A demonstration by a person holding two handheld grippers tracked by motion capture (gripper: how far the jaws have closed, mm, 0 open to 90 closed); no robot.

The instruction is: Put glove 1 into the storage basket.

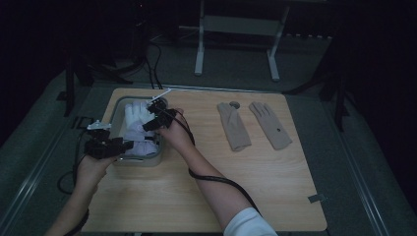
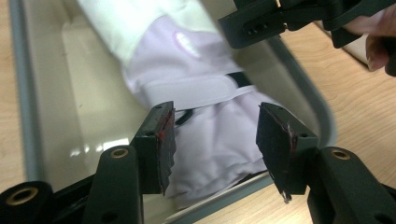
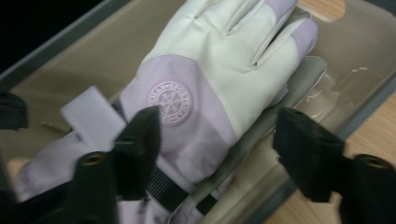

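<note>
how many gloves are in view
3: two beige knit gloves flat on the wooden table right of the grey tray, one white-and-lilac ski glove inside it; another may lie underneath.

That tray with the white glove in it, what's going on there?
A person holds a two-jaw gripper in each hand over a grey tray at the left of a wooden table. A white and lilac winter glove lies in the tray. The left gripper hovers at the cuff end with its jaws apart, and the right gripper sits above the palm, also open, so neither grips the glove now. Two beige gloves lie side by side farther right on the table.
</note>
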